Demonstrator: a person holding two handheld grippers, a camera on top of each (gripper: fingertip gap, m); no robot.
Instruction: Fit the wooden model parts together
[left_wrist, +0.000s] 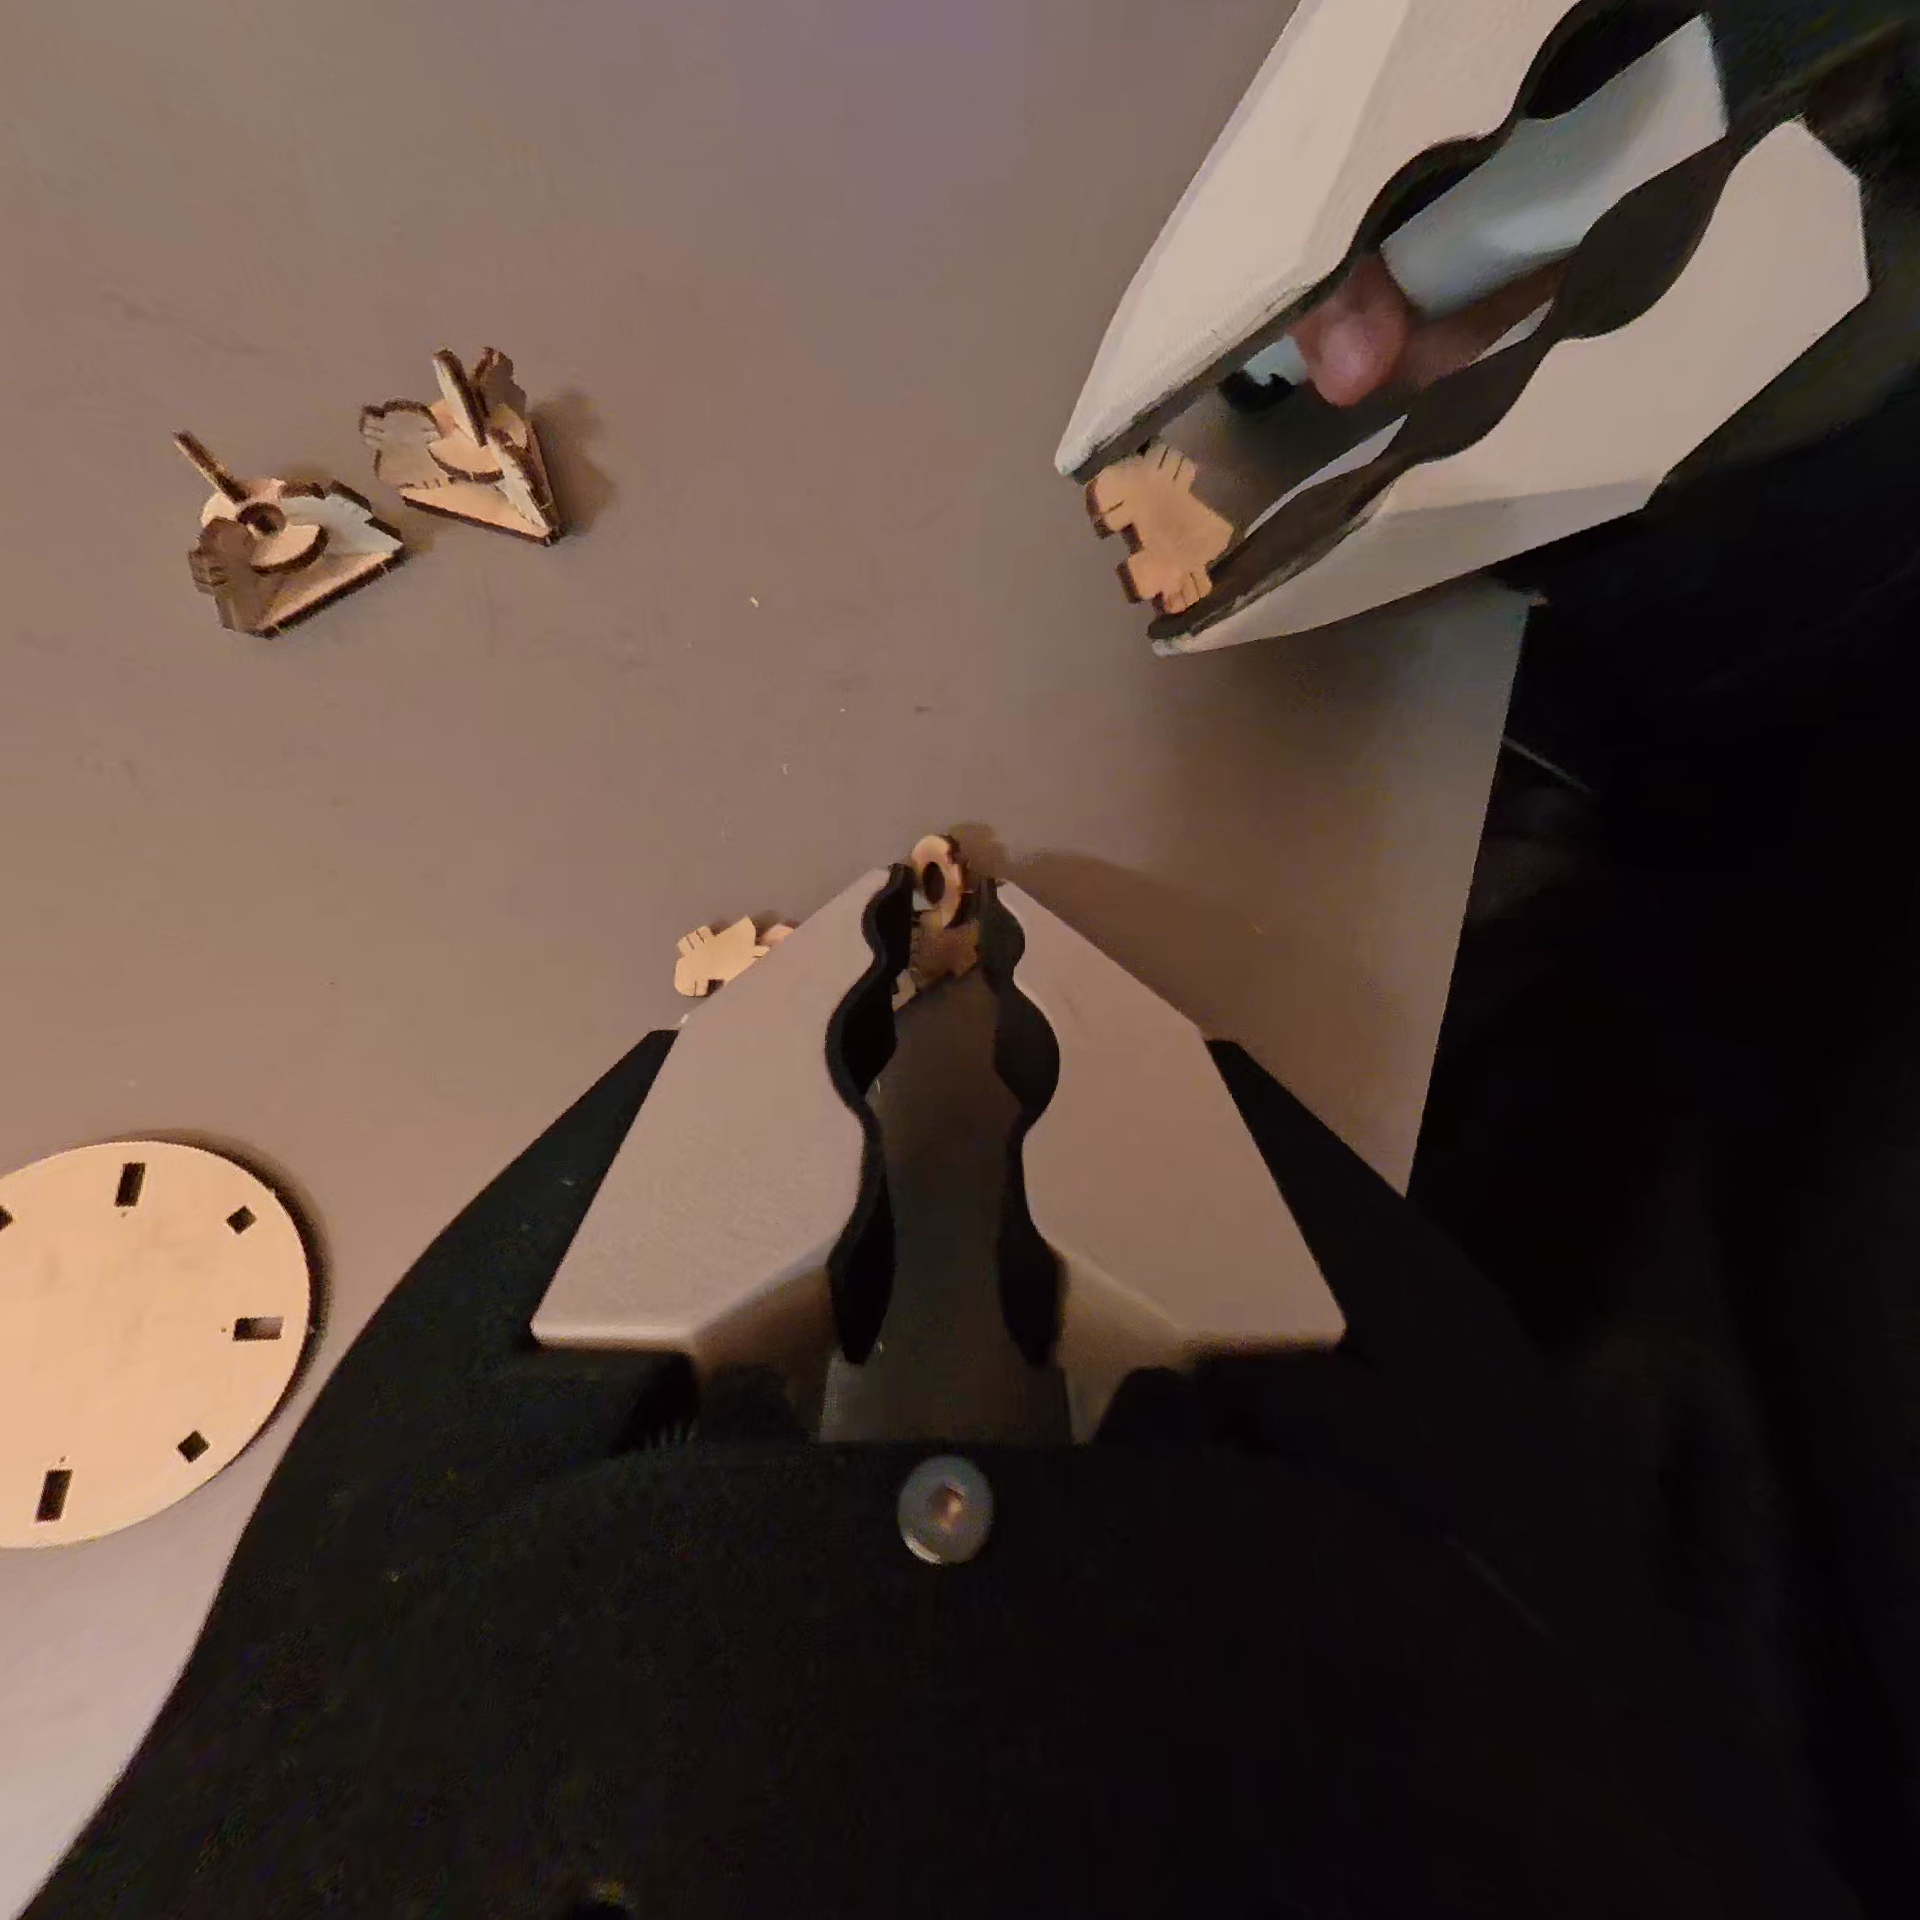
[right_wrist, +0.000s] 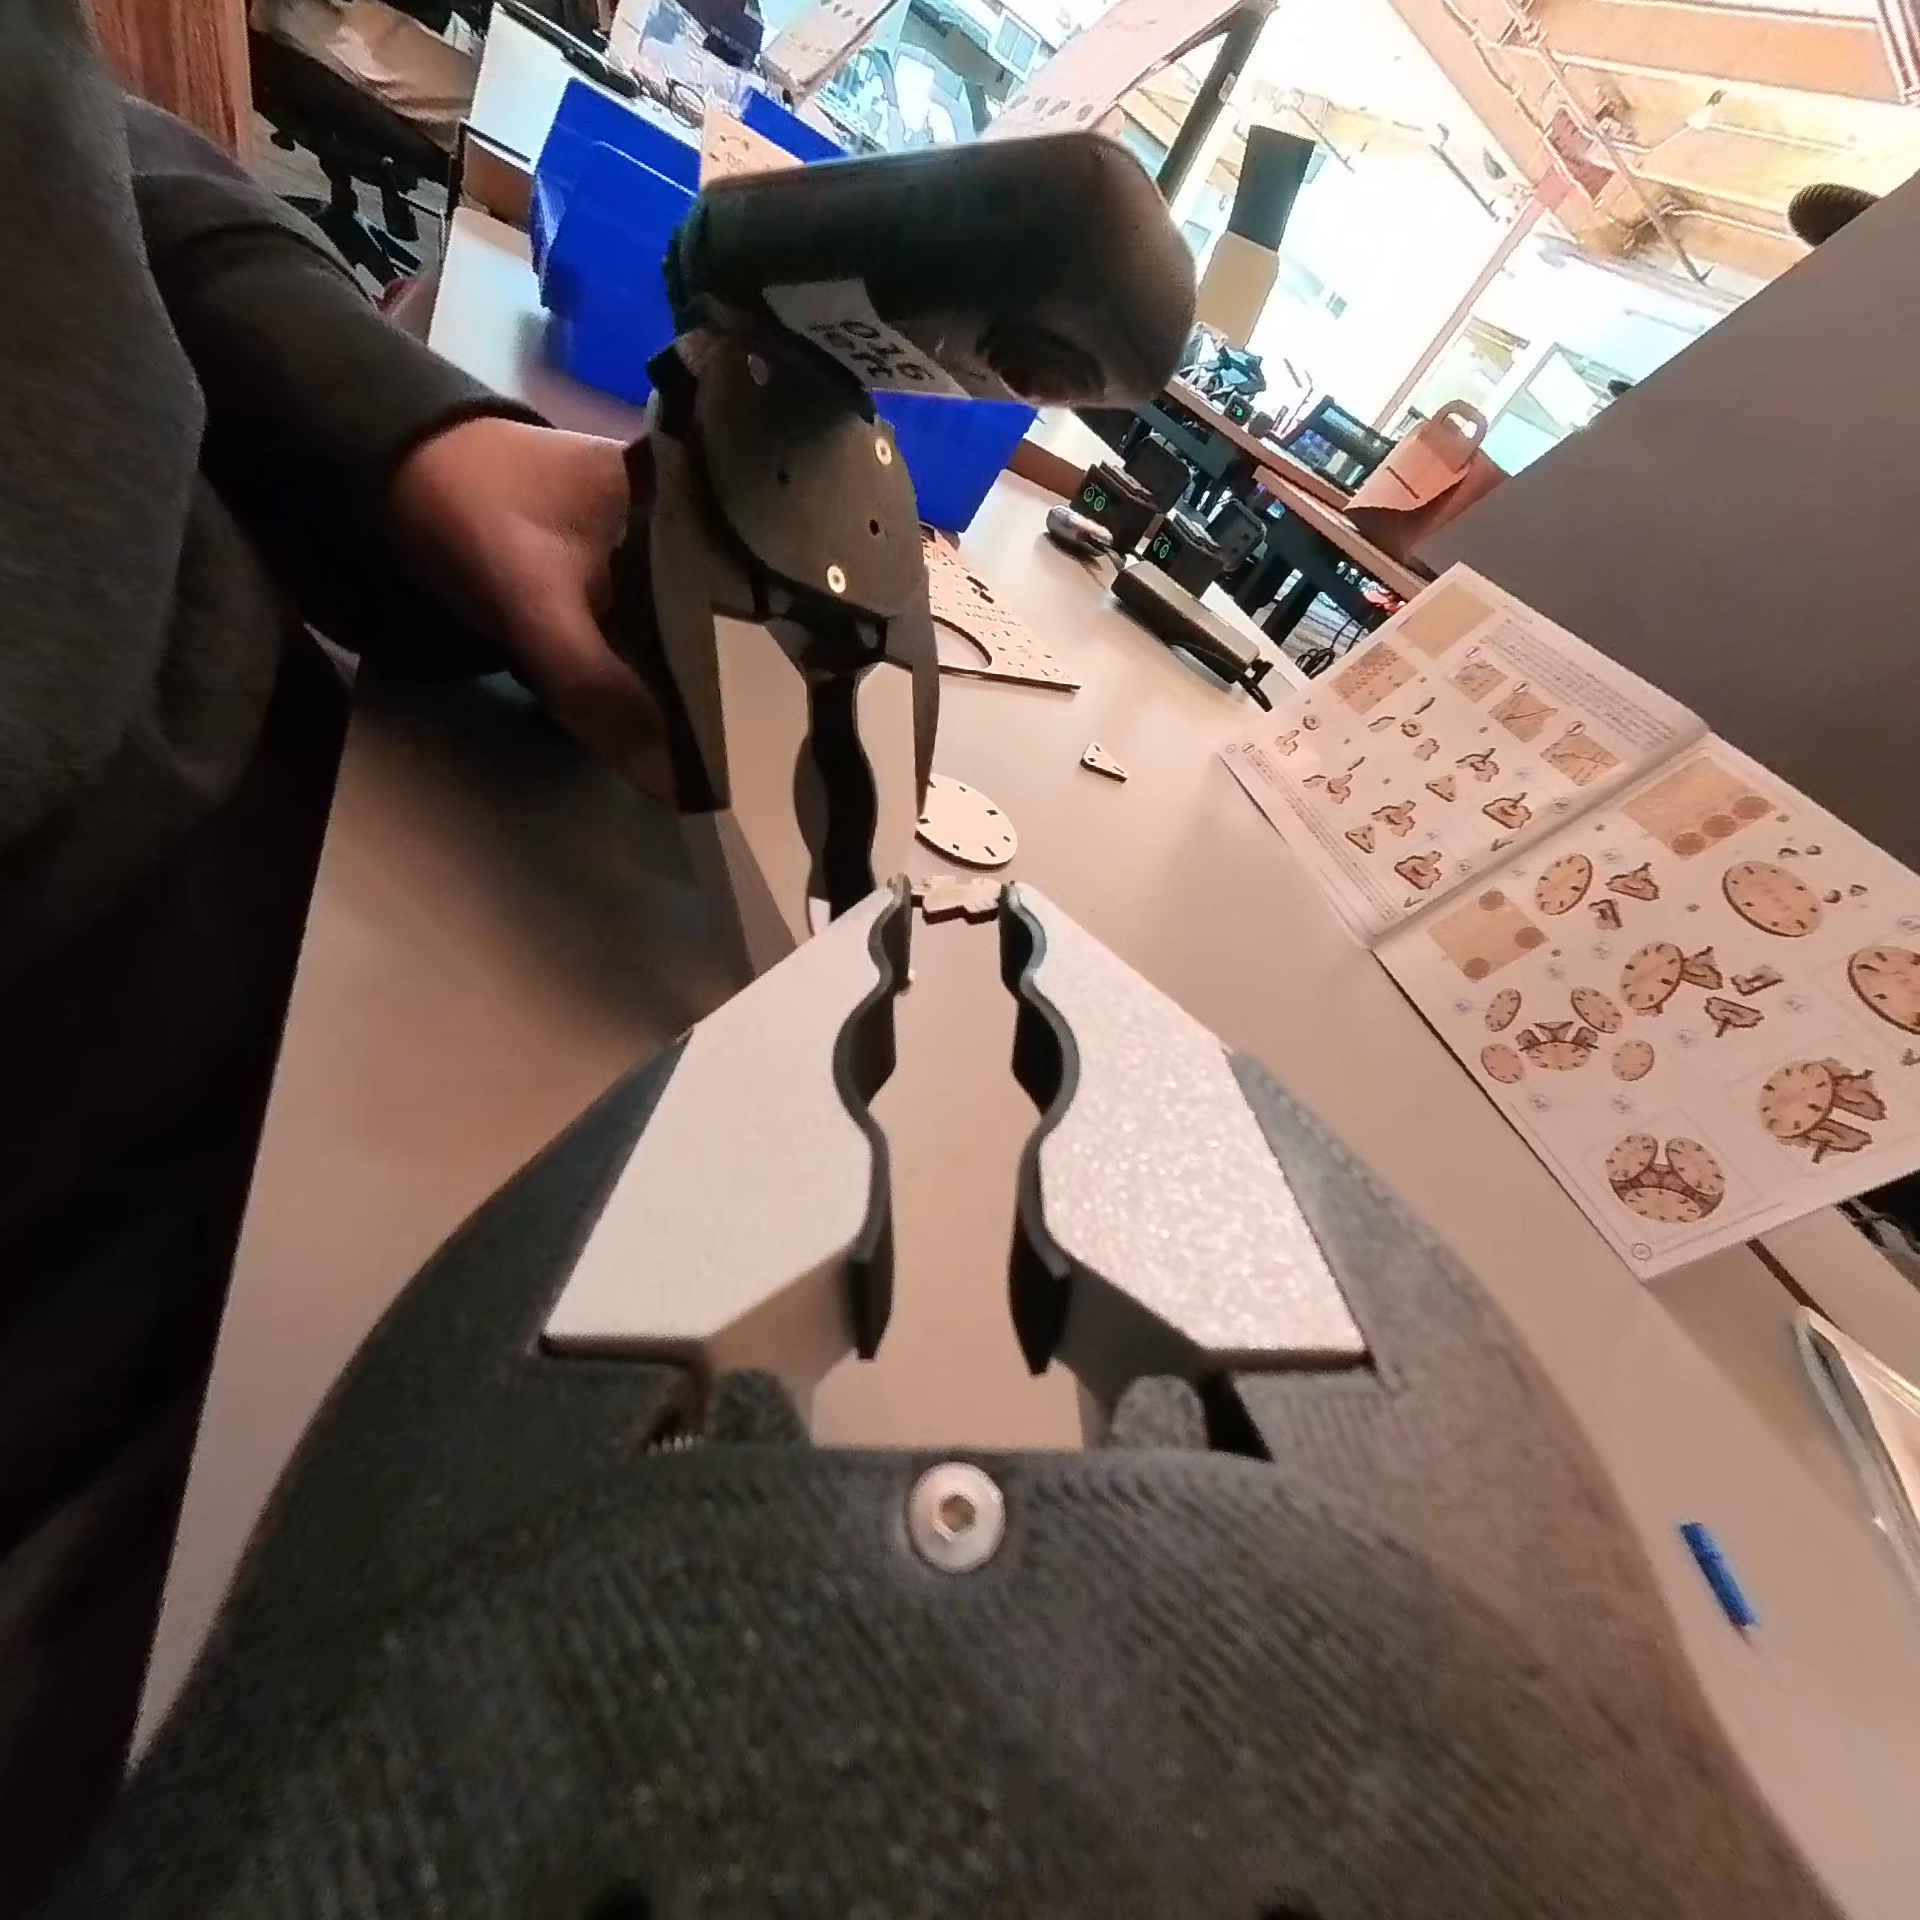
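My left gripper (left_wrist: 940, 902) points down at the grey table (left_wrist: 727, 312) and is shut on a small wooden piece with a round hole (left_wrist: 935, 883). A leaf-shaped wooden piece (left_wrist: 717, 951) lies flat just left of its fingers. My right gripper (right_wrist: 954, 896) is shut on a flat, notched wooden piece (right_wrist: 956, 896). In the left wrist view that gripper (left_wrist: 1164, 551) hovers at the upper right with the piece (left_wrist: 1158, 525) sticking out of its tips. In the right wrist view the left gripper (right_wrist: 831, 790) stands just ahead, its tips hidden.
Two small wooden assemblies (left_wrist: 291, 540) (left_wrist: 468, 457) stand at the far left. A round slotted disc (left_wrist: 135, 1340) lies near left. The table's edge (left_wrist: 1455, 935) runs on the right. An instruction sheet (right_wrist: 1558, 935), a small wedge (right_wrist: 1104, 762), a punched wooden sheet (right_wrist: 997, 634) and blue bins (right_wrist: 613, 249) lie beyond. There is about 8 centimeters between the tips of the two grippers.
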